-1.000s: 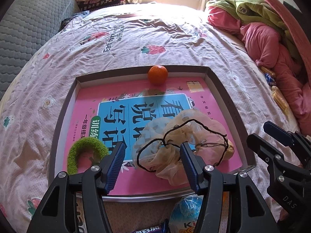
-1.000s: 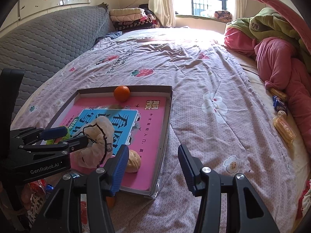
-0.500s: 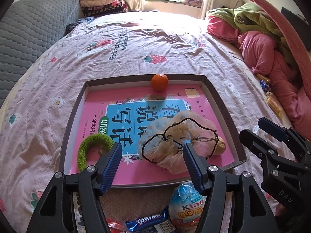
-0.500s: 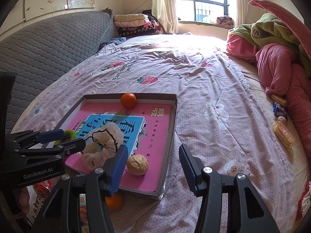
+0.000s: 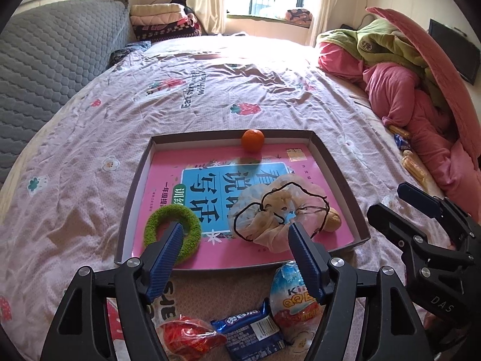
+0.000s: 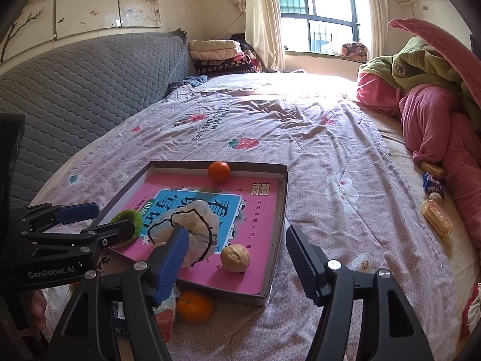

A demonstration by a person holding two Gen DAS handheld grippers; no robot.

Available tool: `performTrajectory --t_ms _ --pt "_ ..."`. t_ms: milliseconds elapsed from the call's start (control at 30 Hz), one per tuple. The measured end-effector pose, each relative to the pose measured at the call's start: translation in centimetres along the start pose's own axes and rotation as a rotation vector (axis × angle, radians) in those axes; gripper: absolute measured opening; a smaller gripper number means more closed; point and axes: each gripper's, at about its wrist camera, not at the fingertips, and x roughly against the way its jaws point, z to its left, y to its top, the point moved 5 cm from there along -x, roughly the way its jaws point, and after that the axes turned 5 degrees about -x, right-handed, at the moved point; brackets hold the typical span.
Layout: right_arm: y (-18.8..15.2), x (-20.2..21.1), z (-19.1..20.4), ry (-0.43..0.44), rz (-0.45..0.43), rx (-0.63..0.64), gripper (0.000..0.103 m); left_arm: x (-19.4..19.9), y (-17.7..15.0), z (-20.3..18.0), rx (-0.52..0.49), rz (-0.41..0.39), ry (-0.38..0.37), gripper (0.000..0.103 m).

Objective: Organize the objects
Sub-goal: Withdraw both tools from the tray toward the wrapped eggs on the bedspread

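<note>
A shallow box tray [image 5: 339, 174] [image 6: 281, 198] with a pink book cover inside lies on the bed. In it are a tangerine [image 5: 252, 140] [image 6: 219, 171], a green fuzzy ring [image 5: 172, 232] [image 6: 127, 219], a sheer pouch with a black cord [image 5: 278, 210] [image 6: 186, 225] and a walnut [image 6: 235, 257] [image 5: 333, 223]. My left gripper [image 5: 236, 254] [image 6: 90, 221] is open and empty above the tray's near edge. My right gripper [image 6: 237, 258] [image 5: 399, 203] is open and empty, right of the tray's near corner.
In front of the tray lie a Kinder egg [image 5: 293, 297], a blue biscuit pack [image 5: 252, 332], a red snack bag [image 5: 189, 338] and a second tangerine [image 6: 194, 306]. Snack packets [image 6: 436, 215] lie by a pink and green blanket pile [image 6: 430, 105] at right. A grey headboard [image 6: 75, 90] stands at left.
Both grippers have pulled back and lifted away from the tray. The pouch lies released in the tray. The snacks in front of the tray have come into view.
</note>
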Motion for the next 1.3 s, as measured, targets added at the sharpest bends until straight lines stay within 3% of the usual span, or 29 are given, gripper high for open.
performTrajectory --t_ms 700,1300 --pt "-2.5 2.0 5.2 0.088 -0.025 0.089 0.075 4.3 -5.3 4.0 0.027 -0.077 0.044 0.074" --pt "-5.4 2.8 5.4 0.044 -0.034 0.109 0.076 5.2 -9.2 5.7 0.034 -0.082 0.052 0.074"
